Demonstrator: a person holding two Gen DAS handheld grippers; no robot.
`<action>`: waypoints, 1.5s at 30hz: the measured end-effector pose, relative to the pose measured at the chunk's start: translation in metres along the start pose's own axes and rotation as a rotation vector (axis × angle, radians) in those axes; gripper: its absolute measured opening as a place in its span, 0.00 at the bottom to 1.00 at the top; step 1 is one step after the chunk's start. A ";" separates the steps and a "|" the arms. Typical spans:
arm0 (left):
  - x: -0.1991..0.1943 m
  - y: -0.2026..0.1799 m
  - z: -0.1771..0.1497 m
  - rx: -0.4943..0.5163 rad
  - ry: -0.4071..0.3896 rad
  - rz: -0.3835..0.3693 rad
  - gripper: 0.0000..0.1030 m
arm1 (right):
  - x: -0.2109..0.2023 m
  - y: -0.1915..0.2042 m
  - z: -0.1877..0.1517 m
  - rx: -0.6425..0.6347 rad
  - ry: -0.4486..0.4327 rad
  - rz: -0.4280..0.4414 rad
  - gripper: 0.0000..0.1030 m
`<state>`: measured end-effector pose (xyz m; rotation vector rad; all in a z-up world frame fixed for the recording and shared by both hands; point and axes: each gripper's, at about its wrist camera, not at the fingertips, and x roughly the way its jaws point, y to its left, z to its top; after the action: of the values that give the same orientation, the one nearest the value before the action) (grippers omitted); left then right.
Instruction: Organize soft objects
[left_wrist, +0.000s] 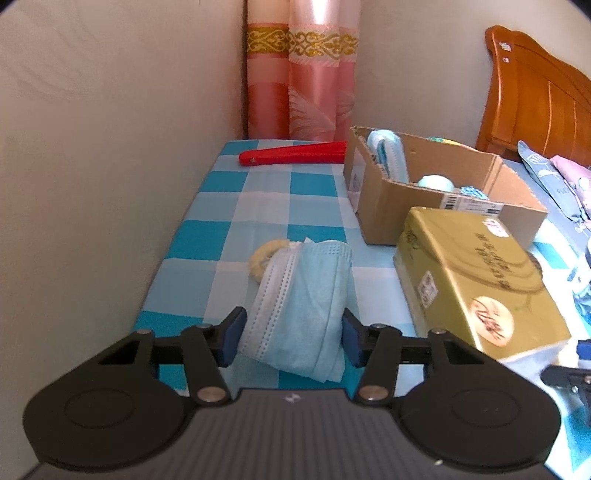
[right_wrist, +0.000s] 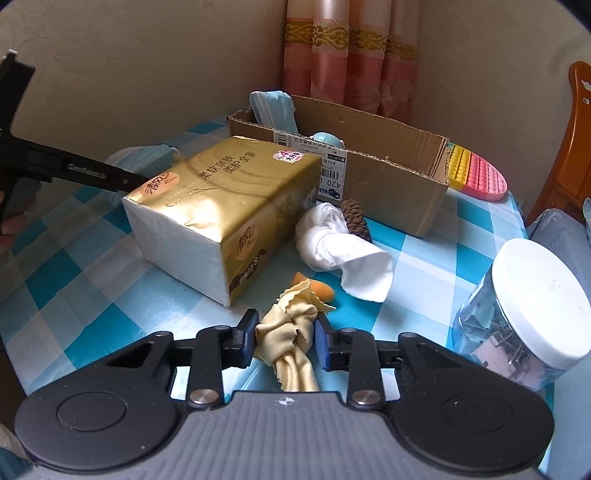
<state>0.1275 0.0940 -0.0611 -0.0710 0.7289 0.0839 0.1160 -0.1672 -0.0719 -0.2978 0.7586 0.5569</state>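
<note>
In the left wrist view, my left gripper (left_wrist: 291, 339) has its jaws around a folded stack of light blue face masks (left_wrist: 303, 299), pads touching both sides. A yellow ring (left_wrist: 260, 256) lies behind the stack. In the right wrist view, my right gripper (right_wrist: 284, 339) is shut on a knotted yellow cloth (right_wrist: 291, 332). A cardboard box (right_wrist: 388, 177) holds more masks (right_wrist: 273, 107) and a pale round item (right_wrist: 327, 139). The box also shows in the left wrist view (left_wrist: 391, 206).
A gold tissue pack (right_wrist: 221, 206) lies before the box. A knotted white cloth (right_wrist: 340, 243), a pine cone (right_wrist: 356, 218) and an orange piece (right_wrist: 323, 290) lie nearby. A clip jar (right_wrist: 524, 314) stands right. A rainbow pop toy (right_wrist: 476, 173) and red fan (left_wrist: 291, 153) lie behind.
</note>
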 end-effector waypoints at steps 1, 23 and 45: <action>-0.005 0.000 0.000 0.003 0.002 -0.002 0.51 | -0.002 0.000 0.000 -0.002 -0.002 -0.001 0.35; -0.073 -0.058 0.045 0.116 -0.066 -0.188 0.51 | -0.062 -0.014 0.008 -0.037 -0.121 0.053 0.35; 0.042 -0.185 0.147 0.253 0.036 -0.192 0.51 | -0.072 -0.057 -0.001 -0.062 -0.199 0.153 0.35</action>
<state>0.2749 -0.0736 0.0267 0.0996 0.7606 -0.1934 0.1055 -0.2402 -0.0180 -0.2388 0.5751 0.7442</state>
